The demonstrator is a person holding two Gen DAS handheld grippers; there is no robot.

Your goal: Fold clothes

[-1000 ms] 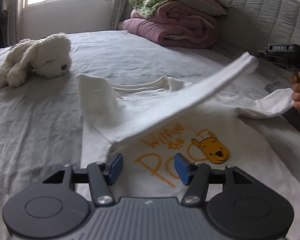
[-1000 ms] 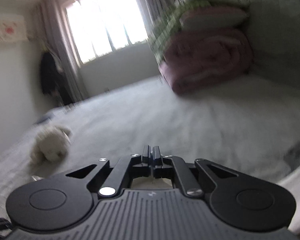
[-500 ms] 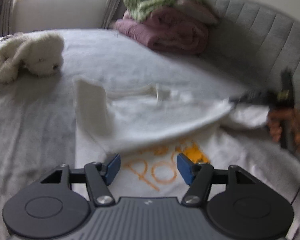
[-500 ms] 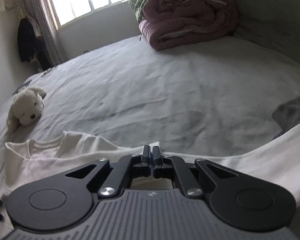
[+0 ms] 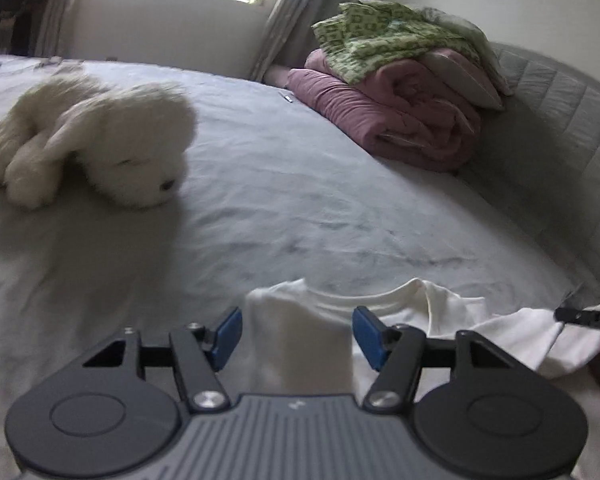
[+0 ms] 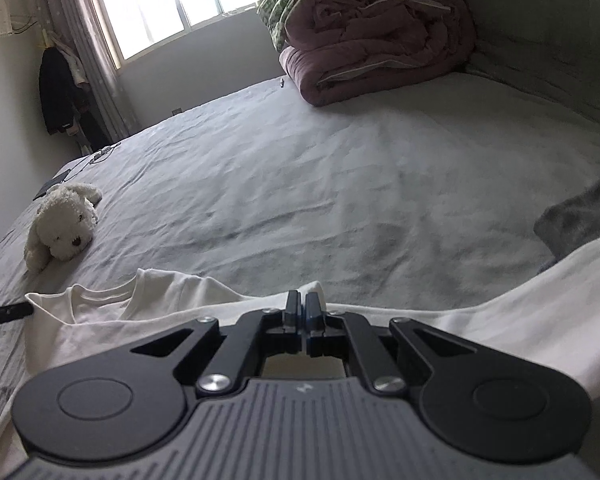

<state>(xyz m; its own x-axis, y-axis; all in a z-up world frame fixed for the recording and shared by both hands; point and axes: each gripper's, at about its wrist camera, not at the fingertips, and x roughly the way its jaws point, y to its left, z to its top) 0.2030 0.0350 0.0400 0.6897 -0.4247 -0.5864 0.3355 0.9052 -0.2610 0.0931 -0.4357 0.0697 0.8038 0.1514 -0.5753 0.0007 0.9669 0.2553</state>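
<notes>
Left wrist view: my left gripper (image 5: 297, 337) is closing, its blue pads (image 5: 228, 336) either side of the folded shoulder of the white T-shirt (image 5: 300, 344), not yet pressing; my right gripper (image 6: 302, 309) is clamped shut on the shirt's edge; the shirt lies on the grey bed (image 5: 300, 200); a plush dog (image 5: 100, 140) sits beyond, well apart.

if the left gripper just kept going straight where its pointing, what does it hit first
Most likely the folded-over shoulder of the white t-shirt, which already lies between the closing pads of the left gripper; beyond it only grey bedsheet. Depth is uncertain.
</notes>
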